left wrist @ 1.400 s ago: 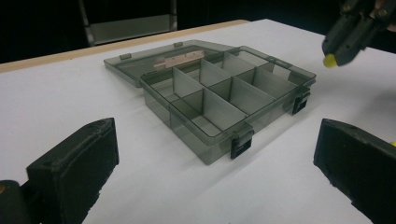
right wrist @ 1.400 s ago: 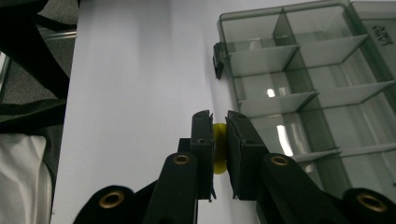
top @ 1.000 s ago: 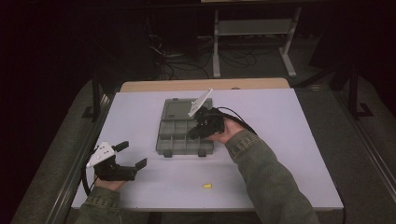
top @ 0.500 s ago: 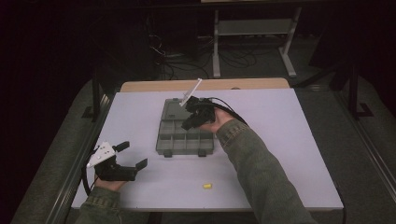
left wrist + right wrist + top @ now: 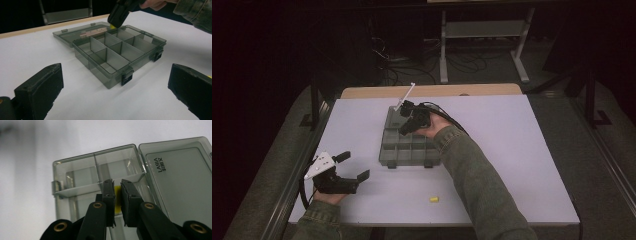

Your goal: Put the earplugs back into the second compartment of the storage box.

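Organizer box [image 5: 409, 147] mid-table [image 5: 522, 165]; small piece [image 5: 433, 199] lies nearer the person

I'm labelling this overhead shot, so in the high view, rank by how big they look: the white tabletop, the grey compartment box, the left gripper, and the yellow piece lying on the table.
Largest to smallest:
1. White tabletop
2. Grey compartment box
3. Left gripper, nearer the camera, yet plainly smaller than the box
4. Yellow piece

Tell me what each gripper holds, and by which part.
Right gripper: a small yellow piece, pinched across its middle above the organizer box. Left gripper: open, holding nothing.
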Motion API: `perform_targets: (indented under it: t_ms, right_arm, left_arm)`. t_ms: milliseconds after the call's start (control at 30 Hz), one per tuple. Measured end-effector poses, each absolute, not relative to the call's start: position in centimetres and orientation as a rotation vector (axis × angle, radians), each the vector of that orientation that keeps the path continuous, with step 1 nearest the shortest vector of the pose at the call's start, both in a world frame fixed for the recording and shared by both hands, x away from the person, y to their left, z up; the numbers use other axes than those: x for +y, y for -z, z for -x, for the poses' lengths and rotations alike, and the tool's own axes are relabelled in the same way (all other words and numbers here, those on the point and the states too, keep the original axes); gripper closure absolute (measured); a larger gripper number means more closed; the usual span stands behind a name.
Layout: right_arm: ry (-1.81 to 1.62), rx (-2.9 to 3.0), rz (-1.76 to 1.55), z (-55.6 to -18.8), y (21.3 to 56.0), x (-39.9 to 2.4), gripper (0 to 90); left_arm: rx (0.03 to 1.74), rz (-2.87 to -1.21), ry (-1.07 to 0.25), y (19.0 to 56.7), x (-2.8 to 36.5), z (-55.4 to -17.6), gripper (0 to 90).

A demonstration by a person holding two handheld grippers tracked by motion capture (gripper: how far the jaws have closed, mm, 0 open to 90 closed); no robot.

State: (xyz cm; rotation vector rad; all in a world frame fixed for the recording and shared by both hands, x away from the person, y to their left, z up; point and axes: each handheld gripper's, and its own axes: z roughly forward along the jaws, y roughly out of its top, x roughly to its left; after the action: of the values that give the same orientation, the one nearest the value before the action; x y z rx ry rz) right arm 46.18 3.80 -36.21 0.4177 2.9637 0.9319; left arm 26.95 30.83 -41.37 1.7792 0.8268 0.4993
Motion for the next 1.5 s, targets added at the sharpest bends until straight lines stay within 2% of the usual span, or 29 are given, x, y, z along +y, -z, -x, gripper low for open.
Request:
perform_targets:
  t_ms: [500,567,633,733,967,1000,1067,1167,1500]
  right_arm:
    - [-0.863,2.972,-0.447,-47.8,39.4,5.0,78.4]
    - [-0.859,2.965,-0.444,-47.7,39.4,5.0,72.1]
    - [-0.858,2.949,-0.449,-47.6,39.3,4.9,61.8]
    - [-0.867,2.937,-0.444,-47.5,39.0,4.7,53.6]
    - [-0.899,2.941,-0.493,-47.2,37.7,3.8,15.6]
    - [-0.925,2.929,-0.515,-47.0,37.5,3.6,12.5]
    - [-0.962,2.918,-0.529,-46.8,37.2,3.1,10.9]
    - [-0.973,2.898,-0.53,-46.1,36.7,2.7,1.3]
    - [-1.13,2.857,-0.529,-43.4,35.8,1.0,0.0]
  left_arm:
    - [0.817,-1.775,-0.497,41.3,30.8,-26.9,0.0]
    - [0.817,-1.778,-0.492,41.3,30.8,-26.9,0.0]
    - [0.819,-1.784,-0.488,41.4,30.8,-27.0,0.0]
    - [0.818,-1.779,-0.49,41.3,30.8,-26.9,0.0]
    - [0.819,-1.78,-0.49,41.3,30.8,-26.9,0.0]
    - [0.819,-1.781,-0.491,41.3,30.8,-26.9,0.0]
    - [0.818,-1.78,-0.493,41.3,30.7,-26.9,0.0]
    - [0.82,-1.782,-0.493,41.3,30.7,-26.9,0.0]
    - [0.818,-1.784,-0.495,41.3,30.7,-26.9,0.0]
